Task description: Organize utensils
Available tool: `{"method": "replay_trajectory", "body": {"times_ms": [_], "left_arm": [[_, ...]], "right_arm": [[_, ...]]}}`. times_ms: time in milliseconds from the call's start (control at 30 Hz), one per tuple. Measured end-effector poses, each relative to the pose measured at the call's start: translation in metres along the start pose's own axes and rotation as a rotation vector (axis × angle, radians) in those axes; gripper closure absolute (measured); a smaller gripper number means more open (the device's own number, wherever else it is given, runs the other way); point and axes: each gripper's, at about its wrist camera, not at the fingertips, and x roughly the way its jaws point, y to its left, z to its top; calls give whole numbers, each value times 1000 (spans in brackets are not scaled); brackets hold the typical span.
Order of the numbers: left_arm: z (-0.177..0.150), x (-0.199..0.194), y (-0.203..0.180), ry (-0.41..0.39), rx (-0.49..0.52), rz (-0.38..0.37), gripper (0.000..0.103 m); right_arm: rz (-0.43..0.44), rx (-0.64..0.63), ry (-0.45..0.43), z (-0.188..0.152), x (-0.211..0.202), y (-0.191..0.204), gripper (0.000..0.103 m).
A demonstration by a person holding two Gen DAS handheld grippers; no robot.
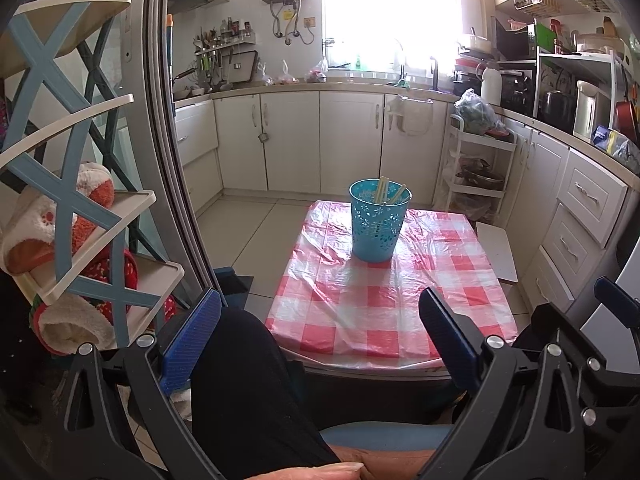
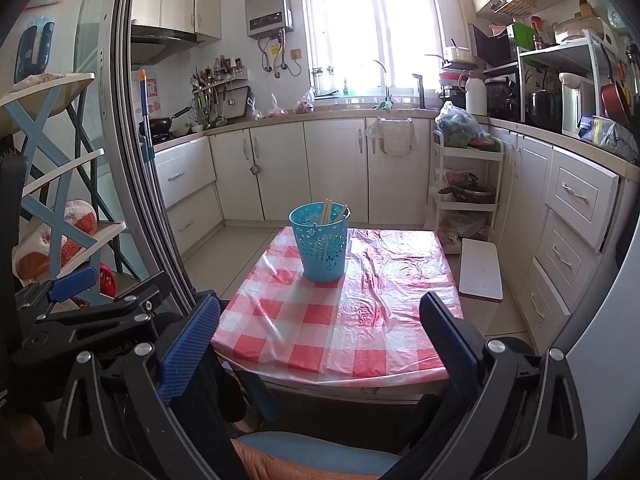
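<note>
A blue perforated utensil cup (image 1: 378, 222) stands on the far part of a small table with a red-and-white checked cloth (image 1: 384, 300). Pale chopsticks (image 1: 386, 191) stand inside it. The cup (image 2: 320, 246), chopsticks (image 2: 329, 211) and cloth (image 2: 360, 320) also show in the right wrist view. My left gripper (image 1: 320, 308) is open and empty, held back from the table's near edge over a dark-clothed leg. My right gripper (image 2: 320, 312) is open and empty, also short of the near edge. The left gripper's body shows at the left of the right wrist view (image 2: 80, 312).
A shelf with blue cross braces (image 1: 80, 208) holding slippers stands left, beside a sliding door frame (image 1: 176, 160). White cabinets (image 1: 320, 140) line the back and right. A white trolley (image 1: 476, 168) and a white board (image 1: 496, 252) sit right of the table.
</note>
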Motion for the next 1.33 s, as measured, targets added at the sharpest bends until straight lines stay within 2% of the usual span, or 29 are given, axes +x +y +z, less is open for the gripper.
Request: {"method": "replay_trajectory", "body": {"times_ms": [667, 833, 900, 1333], "left_arm": [[-2, 10, 1, 29, -4, -8, 8], [-5, 18, 6, 49, -40, -53, 8], [-6, 22, 9, 53, -50, -46, 8], [-13, 73, -4, 199, -23, -88, 8]], "right_arm": [[4, 0, 15, -5, 2, -3, 7], [-2, 2, 50, -8, 12, -4, 7], [-14, -6, 79, -7, 18, -2, 7], [-37, 20, 168, -8, 45, -17, 7]]}}
